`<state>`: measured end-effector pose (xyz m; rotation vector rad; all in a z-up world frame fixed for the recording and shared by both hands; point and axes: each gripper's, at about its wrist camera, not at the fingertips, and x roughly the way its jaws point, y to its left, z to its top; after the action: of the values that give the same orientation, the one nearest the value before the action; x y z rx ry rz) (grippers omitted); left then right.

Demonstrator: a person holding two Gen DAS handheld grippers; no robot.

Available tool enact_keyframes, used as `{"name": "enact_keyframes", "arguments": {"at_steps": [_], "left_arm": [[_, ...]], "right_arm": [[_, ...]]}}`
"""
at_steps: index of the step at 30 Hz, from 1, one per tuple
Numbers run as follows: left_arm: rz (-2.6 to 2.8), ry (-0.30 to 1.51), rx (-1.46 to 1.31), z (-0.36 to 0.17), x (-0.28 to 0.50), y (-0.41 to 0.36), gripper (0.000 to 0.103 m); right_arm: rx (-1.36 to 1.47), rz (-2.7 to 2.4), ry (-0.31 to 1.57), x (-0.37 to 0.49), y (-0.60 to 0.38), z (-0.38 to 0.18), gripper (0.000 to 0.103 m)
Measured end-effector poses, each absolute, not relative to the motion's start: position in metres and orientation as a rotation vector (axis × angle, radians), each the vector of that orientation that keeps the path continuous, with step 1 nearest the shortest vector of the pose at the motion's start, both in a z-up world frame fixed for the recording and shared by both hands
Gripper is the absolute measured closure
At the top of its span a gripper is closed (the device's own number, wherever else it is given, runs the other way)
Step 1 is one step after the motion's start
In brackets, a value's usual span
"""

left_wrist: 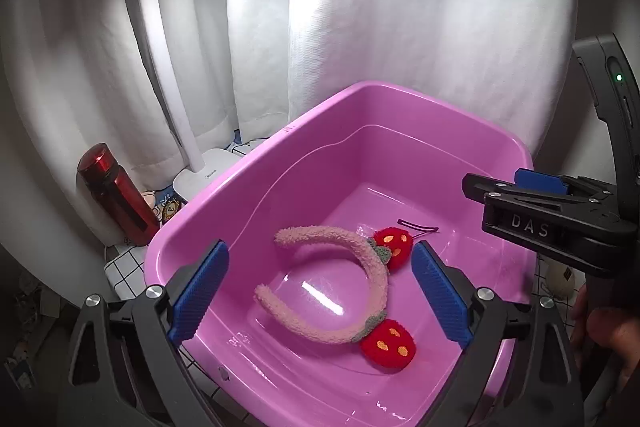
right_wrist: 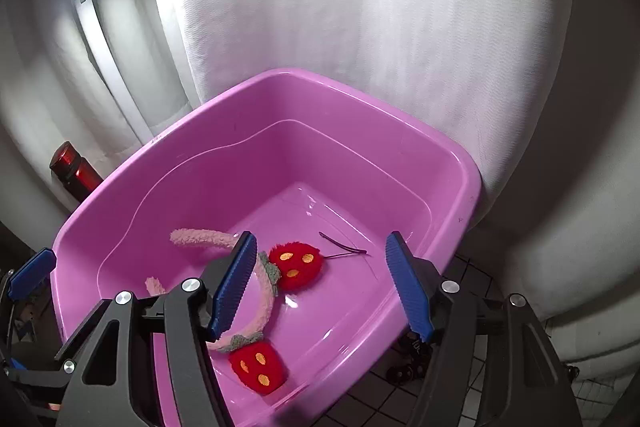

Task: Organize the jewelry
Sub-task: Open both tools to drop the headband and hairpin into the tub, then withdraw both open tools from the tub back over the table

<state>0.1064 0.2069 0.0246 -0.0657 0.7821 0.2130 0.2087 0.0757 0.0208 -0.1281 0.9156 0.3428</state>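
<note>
A pink plastic basin (left_wrist: 360, 85) (right_wrist: 280, 73) holds a fluffy pink headband (left_wrist: 376, 267) (right_wrist: 266, 291) lying flat, with two red strawberry pompoms (left_wrist: 394, 245) (right_wrist: 296, 265) on it. A thin dark hairpin (left_wrist: 418, 227) (right_wrist: 344, 249) lies on the basin floor just beyond the farther pompom. My left gripper (left_wrist: 320, 247) hangs open above the basin's near side, nothing between its blue pads. My right gripper (right_wrist: 322, 239) is open too, over the basin's near right part, empty. In the left wrist view the right gripper (left_wrist: 520, 187) shows at the right edge.
A red bottle (left_wrist: 116, 199) (right_wrist: 74, 171) and a white lamp base (left_wrist: 204, 175) stand left of the basin against white curtains. The basin rests on a white checked surface (left_wrist: 124, 267) (right_wrist: 472, 279). A person's hand (left_wrist: 612, 331) holds the right gripper's handle.
</note>
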Motion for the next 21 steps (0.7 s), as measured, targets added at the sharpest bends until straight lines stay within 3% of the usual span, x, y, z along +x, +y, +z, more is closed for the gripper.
{"name": "enact_keyframes", "arguments": {"at_steps": [21], "left_arm": [[0.136,0.740,-0.067,0.047,0.058,0.164,0.012]], "right_arm": [[-0.032,0.278,0.848,0.123,0.000,0.038,0.039]]}}
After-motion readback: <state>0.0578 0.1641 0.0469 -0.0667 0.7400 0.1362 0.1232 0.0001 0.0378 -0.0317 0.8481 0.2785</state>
